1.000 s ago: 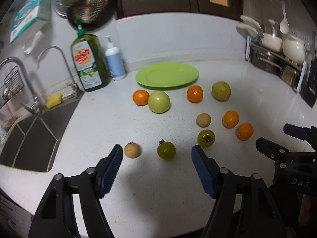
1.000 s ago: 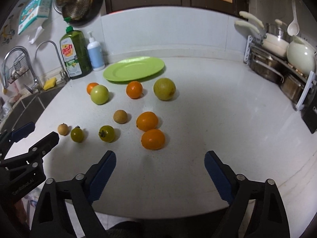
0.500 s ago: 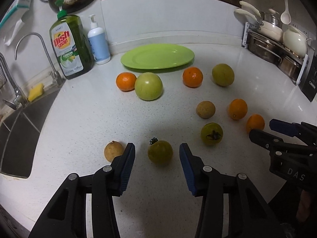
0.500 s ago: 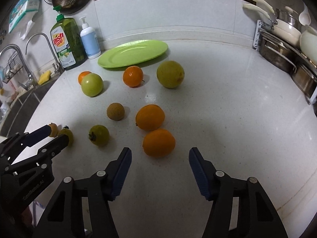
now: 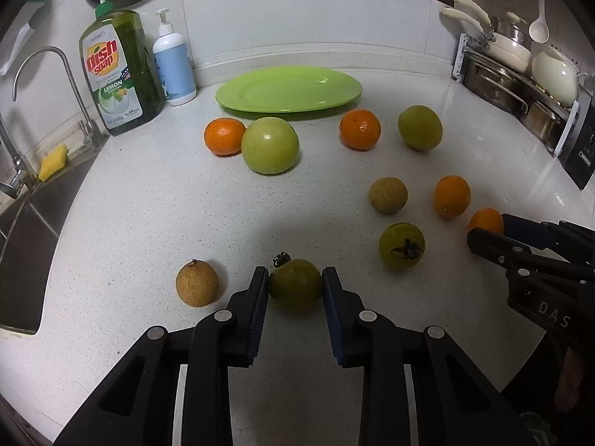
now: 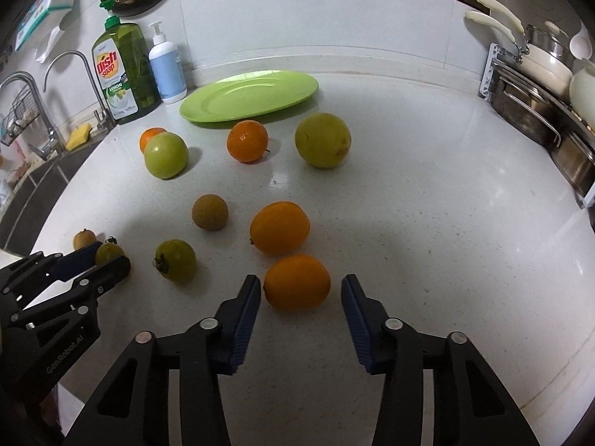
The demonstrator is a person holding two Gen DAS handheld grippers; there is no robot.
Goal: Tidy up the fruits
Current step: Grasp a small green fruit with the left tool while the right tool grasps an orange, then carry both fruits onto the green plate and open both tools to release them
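Green tomato [image 5: 295, 284] clamped between left fingers [image 5: 260, 297]; orange [image 6: 297, 281] between right fingers [image 6: 248, 304], closing, unpressed.

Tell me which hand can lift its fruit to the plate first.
Left, probably. The left gripper has just closed, fingers pressing both sides of the small green tomato. The right gripper has been closing, but a gap remains beside the orange.

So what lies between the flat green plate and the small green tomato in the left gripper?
Only bare white counter; the left wrist view shows nothing between green plate and tomato.
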